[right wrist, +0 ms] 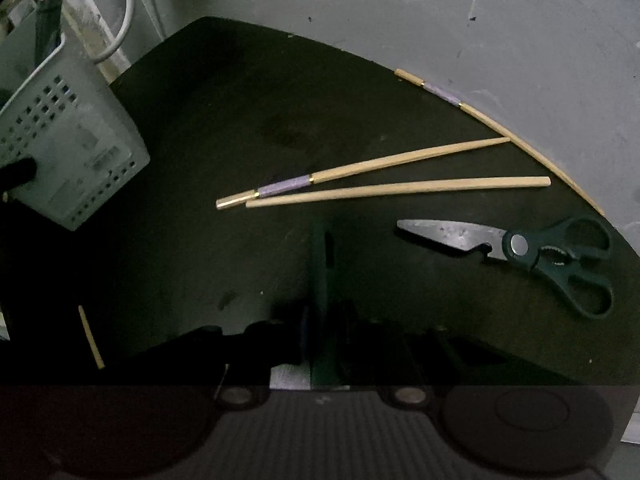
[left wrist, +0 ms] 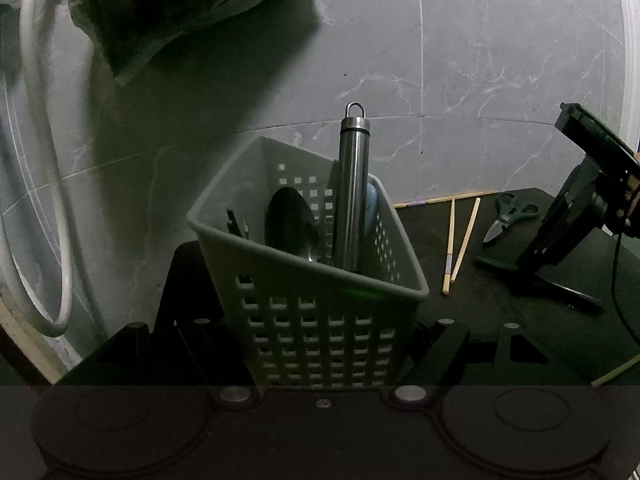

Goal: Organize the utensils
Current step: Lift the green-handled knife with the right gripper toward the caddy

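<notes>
My left gripper (left wrist: 316,304) is shut on a grey perforated basket (left wrist: 320,320), tilted over the dark table. In it stand a steel-handled utensil (left wrist: 352,192), a spoon (left wrist: 290,224), fork tines (left wrist: 236,224) and something blue (left wrist: 371,208). My right gripper (left wrist: 536,268) points down at the table on the right. A dark green utensil (right wrist: 320,264) lies between its fingers; in the dark I cannot see whether the pads touch it. Two chopsticks (right wrist: 380,176) and green-handled scissors (right wrist: 540,256) lie just beyond. The basket (right wrist: 72,152) shows at the far left of the right wrist view.
A third chopstick (right wrist: 480,120) lies along the table's back edge by the marble-tiled wall (left wrist: 480,60). Another chopstick (right wrist: 91,338) lies near the front. A white hose (left wrist: 40,160) and a plastic bag (left wrist: 160,8) hang at the left.
</notes>
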### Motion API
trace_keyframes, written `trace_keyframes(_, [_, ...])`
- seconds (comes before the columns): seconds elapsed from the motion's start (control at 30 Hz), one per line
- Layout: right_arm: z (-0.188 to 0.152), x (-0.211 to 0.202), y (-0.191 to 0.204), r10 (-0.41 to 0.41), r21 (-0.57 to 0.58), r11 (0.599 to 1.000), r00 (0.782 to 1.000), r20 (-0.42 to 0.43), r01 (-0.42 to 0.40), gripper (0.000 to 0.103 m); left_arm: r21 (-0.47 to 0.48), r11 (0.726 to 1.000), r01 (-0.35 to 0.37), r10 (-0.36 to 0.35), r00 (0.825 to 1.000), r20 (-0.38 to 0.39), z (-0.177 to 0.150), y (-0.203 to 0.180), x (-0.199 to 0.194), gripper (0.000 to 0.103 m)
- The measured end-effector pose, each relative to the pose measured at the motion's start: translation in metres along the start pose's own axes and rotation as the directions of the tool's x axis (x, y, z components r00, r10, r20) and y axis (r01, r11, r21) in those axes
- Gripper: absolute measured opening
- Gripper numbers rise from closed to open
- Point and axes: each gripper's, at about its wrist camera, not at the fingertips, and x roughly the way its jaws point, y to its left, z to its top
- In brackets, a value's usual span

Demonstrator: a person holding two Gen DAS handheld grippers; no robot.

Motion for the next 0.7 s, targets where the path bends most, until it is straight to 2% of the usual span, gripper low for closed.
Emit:
trace_keyframes(0.13, [0.004,0.003,0.008,-0.021,-0.009,1.000,1.000,0.016,0.021,0.020,0.003,1.000,-0.001,0.001,1.000,0.000,0.001,0.000,-0.001,0.078])
trace_keyframes(0.23, [0.003,0.002,0.007,-0.007,0.012,1.000,1.000,0.026,0.007,0.018,0.001,1.000,0.000,0.000,1.000,0.001,0.001,0.000,-0.001,0.078])
trace_keyframes(0.37, [-0.003,0.004,-0.006,0.027,0.117,0.993,0.998,0.055,-0.034,0.018,0.005,1.000,0.003,-0.003,1.000,0.003,0.001,0.001,-0.002,0.078])
trace_keyframes(0.57, [-0.015,-0.003,-0.030,0.108,0.272,0.951,0.984,0.140,-0.144,0.014,0.009,1.000,0.005,-0.005,1.000,0.004,0.001,0.001,-0.003,0.078])
trace_keyframes(0.7, [-0.023,-0.005,-0.036,0.127,0.322,0.929,0.975,0.181,-0.181,0.013,0.012,1.000,0.007,-0.007,1.000,0.004,0.001,0.002,-0.002,0.078])
